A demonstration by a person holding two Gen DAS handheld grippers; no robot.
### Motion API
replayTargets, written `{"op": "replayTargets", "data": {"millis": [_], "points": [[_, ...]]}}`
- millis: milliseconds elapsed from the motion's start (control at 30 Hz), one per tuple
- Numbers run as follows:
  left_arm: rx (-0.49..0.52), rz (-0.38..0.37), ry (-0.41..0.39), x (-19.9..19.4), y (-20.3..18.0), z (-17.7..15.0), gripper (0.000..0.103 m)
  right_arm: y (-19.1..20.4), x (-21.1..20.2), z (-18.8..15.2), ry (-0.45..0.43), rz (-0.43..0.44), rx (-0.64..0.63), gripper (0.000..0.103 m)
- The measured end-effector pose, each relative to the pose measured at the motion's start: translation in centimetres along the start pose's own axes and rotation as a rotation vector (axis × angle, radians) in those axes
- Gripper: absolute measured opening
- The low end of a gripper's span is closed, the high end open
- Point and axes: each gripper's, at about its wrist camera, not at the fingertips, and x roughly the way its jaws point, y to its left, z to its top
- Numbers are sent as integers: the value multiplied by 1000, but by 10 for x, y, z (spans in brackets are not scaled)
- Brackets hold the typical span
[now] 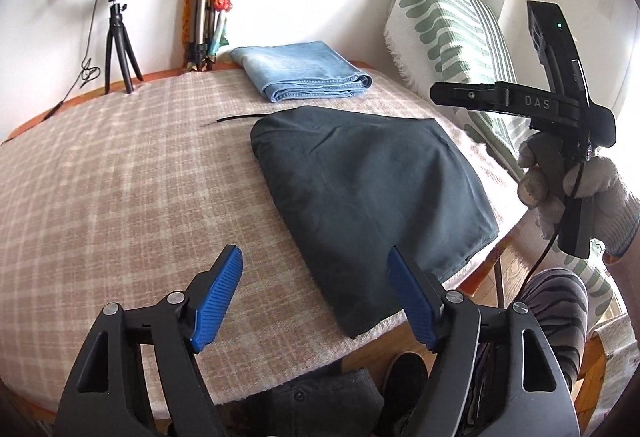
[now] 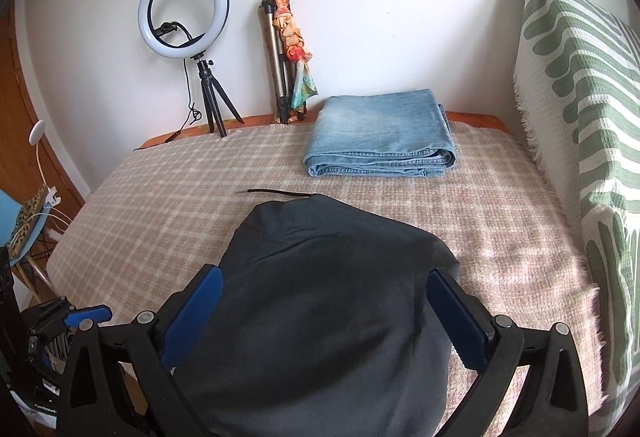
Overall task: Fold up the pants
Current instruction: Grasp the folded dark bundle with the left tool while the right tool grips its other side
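Observation:
Dark grey pants (image 1: 372,197) lie folded in a flat block on the checked blanket, near its front right corner; they also fill the lower middle of the right wrist view (image 2: 320,309). A thin dark drawstring (image 1: 240,119) trails from their far end. My left gripper (image 1: 316,277) is open and empty, above the blanket just left of the pants' near end. My right gripper (image 2: 324,289) is open and empty, hovering over the pants with a finger to each side. From the left wrist view its body (image 1: 552,109) is held raised at the right by a gloved hand.
Folded light blue jeans (image 2: 380,135) lie at the blanket's far side. A ring light on a tripod (image 2: 184,11) and a folded tripod with a scarf (image 2: 286,53) stand against the wall. A green-patterned cushion (image 2: 580,117) lines the right. The checked blanket (image 1: 120,177) stretches left.

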Motion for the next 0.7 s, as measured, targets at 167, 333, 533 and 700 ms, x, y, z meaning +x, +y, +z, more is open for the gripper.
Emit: {"op": "replayTargets", "data": {"millis": [167,333,533,700], "points": [[-9,20,13,6,3,4,79,-7,-5,-4,25,-12,40,103],[-42,-4,25,13,8,8,79,-20,-5,-12,59,-28,75,103],[-154,-108,64,30,26,15,79,-53,-7,-16,95,-31,145,103],[-178,-169,119,51,29,26,79,-91,1,-26,167,-26,216,103]]}}
